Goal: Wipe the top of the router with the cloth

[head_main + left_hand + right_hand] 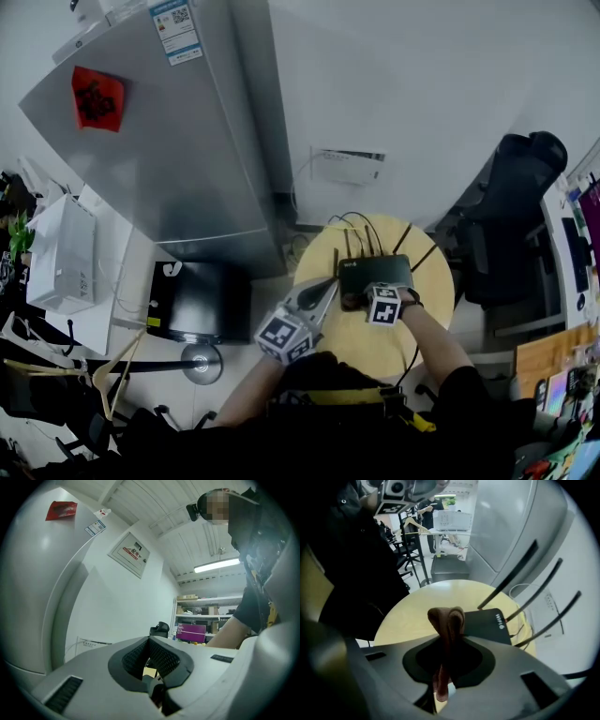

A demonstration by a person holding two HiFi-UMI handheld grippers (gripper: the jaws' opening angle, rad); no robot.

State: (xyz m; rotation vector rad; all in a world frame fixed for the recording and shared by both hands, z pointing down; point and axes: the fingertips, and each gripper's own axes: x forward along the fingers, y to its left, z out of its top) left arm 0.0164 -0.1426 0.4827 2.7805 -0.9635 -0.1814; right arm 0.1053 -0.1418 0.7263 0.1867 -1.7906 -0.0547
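The black router point(375, 275) lies on the far part of a round yellow table point(366, 347), its antennas pointing away from me. In the right gripper view the router point(485, 624) sits just right of the jaws, with three antennas rising to the upper right. My right gripper point(446, 660) is shut on a brown cloth point(447, 620), which stands up bunched between the jaws over the table point(417, 609). In the head view the right gripper point(361, 298) is at the router's near edge. My left gripper point(319, 298) hovers at the table's left rim, tilted upward, its jaws point(152, 665) shut with nothing in them.
A tall silver fridge point(178, 141) stands to the left behind the table, with a black box point(202, 300) on the floor at its foot. Cables point(352, 225) loop behind the router. A black office chair point(516, 216) and a desk stand at the right.
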